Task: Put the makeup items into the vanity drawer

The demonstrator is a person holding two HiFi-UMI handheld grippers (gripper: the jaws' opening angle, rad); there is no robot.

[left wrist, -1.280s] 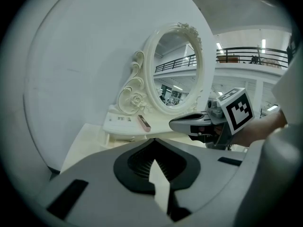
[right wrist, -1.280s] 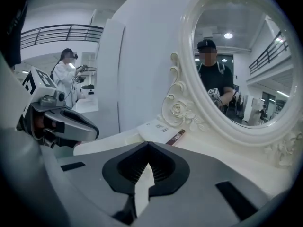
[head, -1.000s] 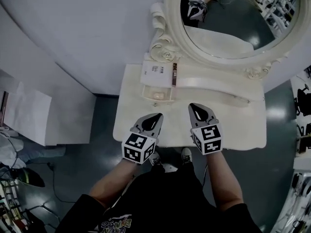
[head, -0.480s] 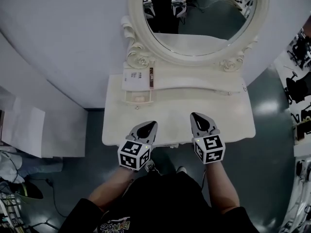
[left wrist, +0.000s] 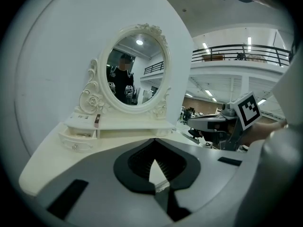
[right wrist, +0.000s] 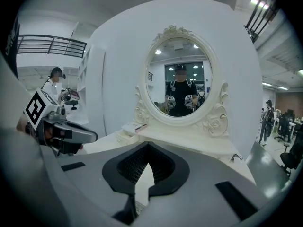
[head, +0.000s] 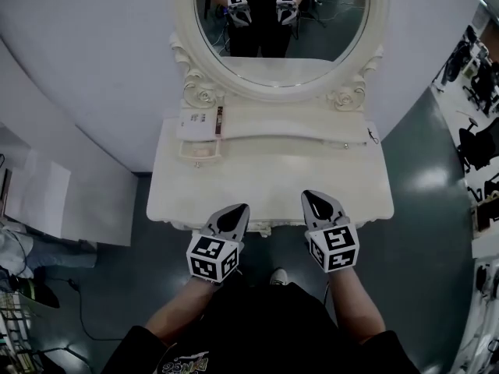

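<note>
The cream vanity table (head: 265, 181) stands under an oval mirror (head: 279, 18). A small drawer (head: 196, 153) at the shelf's left end is pulled open, with something pale inside that I cannot make out. On the shelf above it lie a white box (head: 193, 119) and a slim dark makeup item (head: 219, 121). Both grippers hover at the table's near edge, far from these. My left gripper (head: 234, 213) is shut and holds nothing, and so is my right gripper (head: 317, 201). The left gripper view shows the drawer (left wrist: 75, 138) and the dark item (left wrist: 97, 120) ahead at the left.
A thin cable end (head: 373, 135) lies at the shelf's right end. A white cabinet (head: 47, 201) stands left of the vanity, with clutter on the floor at the lower left. Dark floor surrounds the table. The mirror reflects the person and both grippers.
Both grippers have drawn back from over the tabletop to its near edge, still shut. The view has shifted so the whole mirror shows and the vanity lies farther off.
</note>
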